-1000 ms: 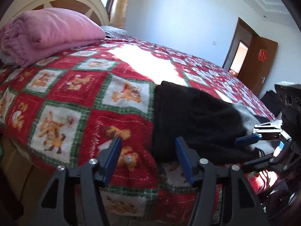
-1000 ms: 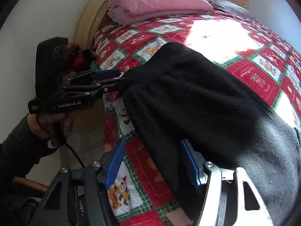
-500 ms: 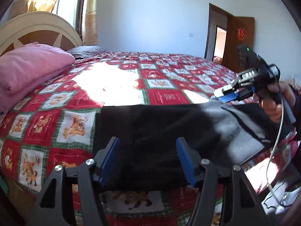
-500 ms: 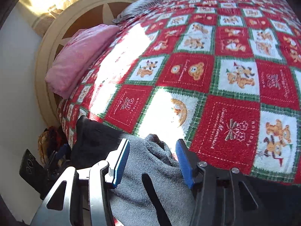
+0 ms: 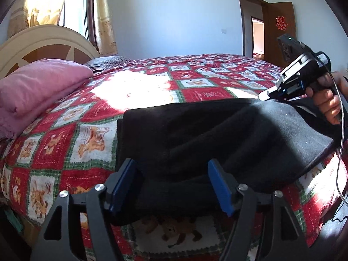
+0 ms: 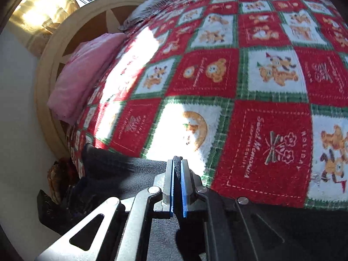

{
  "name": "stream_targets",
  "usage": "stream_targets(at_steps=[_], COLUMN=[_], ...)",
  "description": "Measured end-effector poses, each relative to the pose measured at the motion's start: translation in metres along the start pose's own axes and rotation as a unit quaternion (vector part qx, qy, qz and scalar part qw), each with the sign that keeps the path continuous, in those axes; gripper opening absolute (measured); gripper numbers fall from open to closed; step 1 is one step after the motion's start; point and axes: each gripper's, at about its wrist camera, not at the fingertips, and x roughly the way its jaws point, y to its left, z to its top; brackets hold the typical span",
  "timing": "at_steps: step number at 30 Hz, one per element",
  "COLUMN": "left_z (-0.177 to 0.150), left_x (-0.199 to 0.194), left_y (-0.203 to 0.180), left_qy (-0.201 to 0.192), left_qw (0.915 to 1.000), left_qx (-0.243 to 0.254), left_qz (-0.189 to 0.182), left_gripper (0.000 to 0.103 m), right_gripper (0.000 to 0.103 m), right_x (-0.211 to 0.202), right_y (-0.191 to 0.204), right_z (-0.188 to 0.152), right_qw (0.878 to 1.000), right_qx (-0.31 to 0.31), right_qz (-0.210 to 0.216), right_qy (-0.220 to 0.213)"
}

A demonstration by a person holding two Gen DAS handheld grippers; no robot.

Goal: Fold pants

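Closest to you, your left gripper (image 5: 174,187) has its blue-padded fingers (image 5: 219,188) spread wide, straddling the near edge of the black pants (image 5: 208,139) without pinching anything. The pants are a soft, fuzzy knit, lying in a long folded slab across the near side of the bed, with the near edge drooping over the side and a squared-off end on the left. Your right gripper (image 6: 178,187) is pinched nearly closed on the far edge of the fabric, a small dark nub poking up between the pads; from the left wrist view you see it out at the right end (image 5: 264,95), with your hand (image 5: 326,100) on the handle. Past the pants, the red-green-white bear-print blanket (image 5: 195,80) runs flat and wide, lots of room. Further back left sits a folded pink quilt (image 5: 34,87) against the cream arched headboard (image 5: 43,39).
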Motion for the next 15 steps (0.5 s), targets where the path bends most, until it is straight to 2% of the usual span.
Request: stream_targets(at_steps=[2,3,4,6,9,15], left_z=[0.002,0.004,0.007,0.013,0.023,0.047], left_x=[-0.003,-0.005,-0.008,-0.015,-0.02,-0.02], left_y=[0.003,0.004,0.004,0.002,-0.008,-0.058], left_qy=[0.005,0.007,0.004,-0.007,-0.016,-0.019], left_qw=[1.0,0.9999,0.9998,0.9997,0.9995,0.9976], left_qx=[-0.008,-0.013,-0.017,-0.024,-0.024,0.024], left_qz=[0.0,0.003,0.006,0.003,-0.015,-0.062], left_gripper=[0.073,0.073,0.073,0.073,0.079,0.079], right_gripper=[0.017,0.037,0.052,0.053,0.053,0.053], right_x=[-0.01,-0.019,-0.03,-0.057,-0.1,-0.206], right_y=[-0.007,-0.01,-0.012,-0.017,-0.035,-0.104], right_z=[-0.001,-0.002,-0.003,-0.009,-0.023,-0.064], right_qw=[0.999,0.999,0.999,0.999,0.996,0.986], right_qx=[0.029,0.037,0.036,0.012,-0.009,0.04], right_qz=[0.017,0.013,0.004,-0.021,-0.062,-0.1], right_qy=[-0.003,-0.01,-0.023,-0.044,-0.067,-0.13])
